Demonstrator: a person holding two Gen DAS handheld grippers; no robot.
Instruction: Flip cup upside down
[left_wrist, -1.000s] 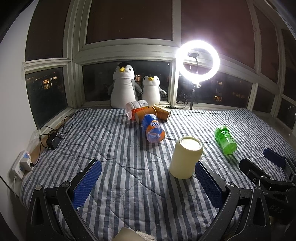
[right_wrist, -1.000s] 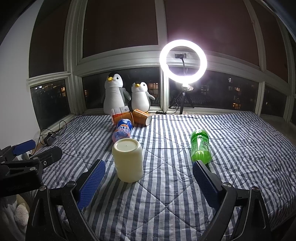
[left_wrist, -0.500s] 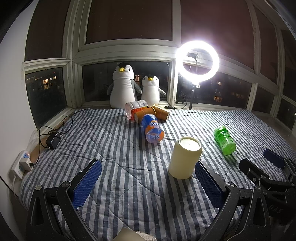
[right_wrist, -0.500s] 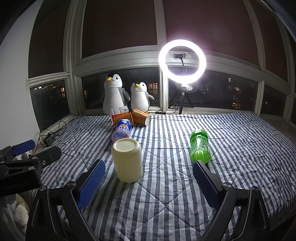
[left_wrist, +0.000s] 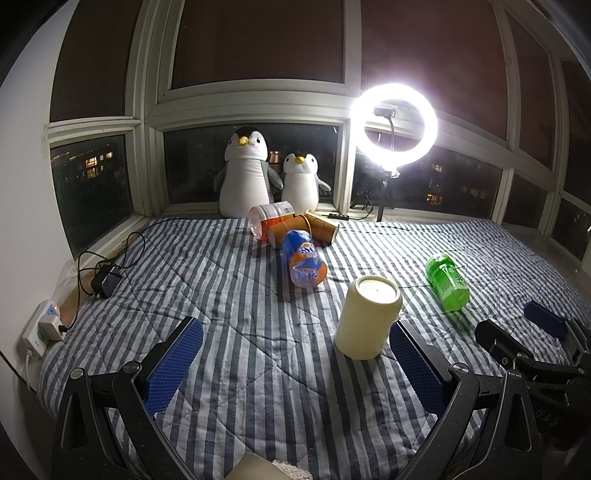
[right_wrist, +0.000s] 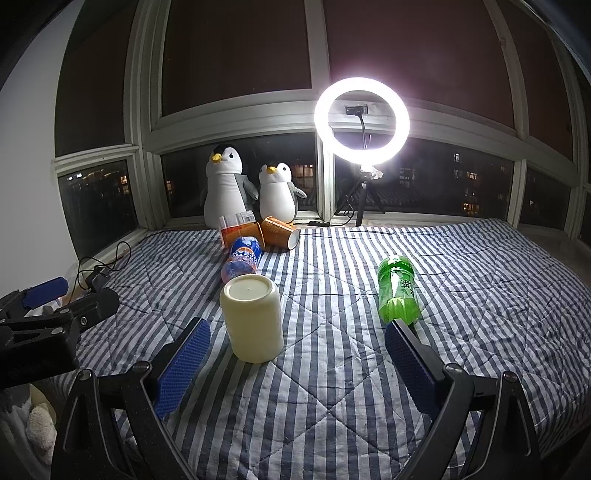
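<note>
A cream cup (left_wrist: 367, 317) stands on the striped blanket with its flat base up and its mouth down; it also shows in the right wrist view (right_wrist: 253, 319). My left gripper (left_wrist: 295, 363) is open and empty, and the cup stands just ahead of its right finger. My right gripper (right_wrist: 297, 363) is open and empty, and the cup stands ahead of its left finger. Neither gripper touches the cup. Each gripper shows at the edge of the other's view.
A green bottle (right_wrist: 399, 290) lies right of the cup. A blue and orange Fanta bottle (left_wrist: 303, 263), a jar and two paper cups (left_wrist: 321, 229) lie behind it. Two plush penguins (left_wrist: 243, 173) and a ring light (left_wrist: 393, 123) stand at the window. Cables and a charger (left_wrist: 105, 280) lie at the left.
Both views have shifted very slightly; the cup stays in place and both grippers stay open.
</note>
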